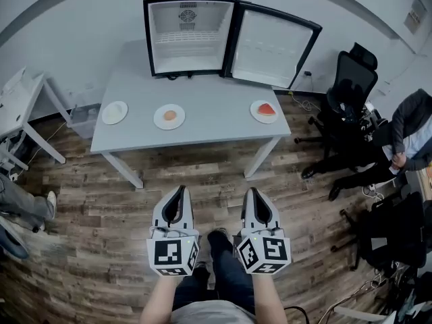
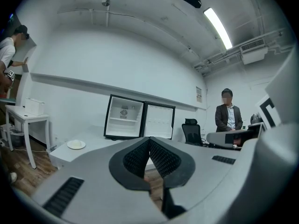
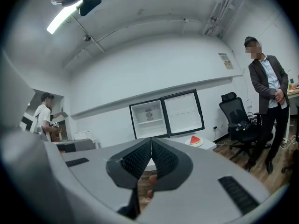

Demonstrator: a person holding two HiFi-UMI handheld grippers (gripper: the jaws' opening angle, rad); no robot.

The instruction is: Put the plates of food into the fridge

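Both grippers are held low and level, side by side before the person's body, fingers pointing forward toward the table. The left gripper point(image 1: 179, 193) has its fingers pressed together at the tips with nothing between them. The right gripper point(image 1: 252, 193) is the same, its tips meeting on nothing. Under the fingers lies wood-plank floor point(image 1: 202, 174).

Well ahead of the fingertips, at the far edge of a grey table point(image 1: 209, 93), stands a small black fridge point(image 1: 189, 52). Its door point(image 1: 270, 46) is swung wide to the right, and one shelf shows in the white inside. Three plates sit in a row on the near part of the table, all well apart from the fingers:
- The left plate point(image 1: 105, 113) carries something pale and lies ahead and to the left of the left fingers.
- The middle plate point(image 1: 158, 118) carries a round orange-brown item and lies straight ahead of the left fingers.
- The right plate point(image 1: 254, 112) carries a red watermelon wedge and lies straight ahead of the right fingers.

Off to the right of the right fingers are a black office chair point(image 1: 352, 79) and a person in a dark jacket point(image 1: 408, 117). Far left of the left fingers stands a white desk point(image 1: 17, 103).
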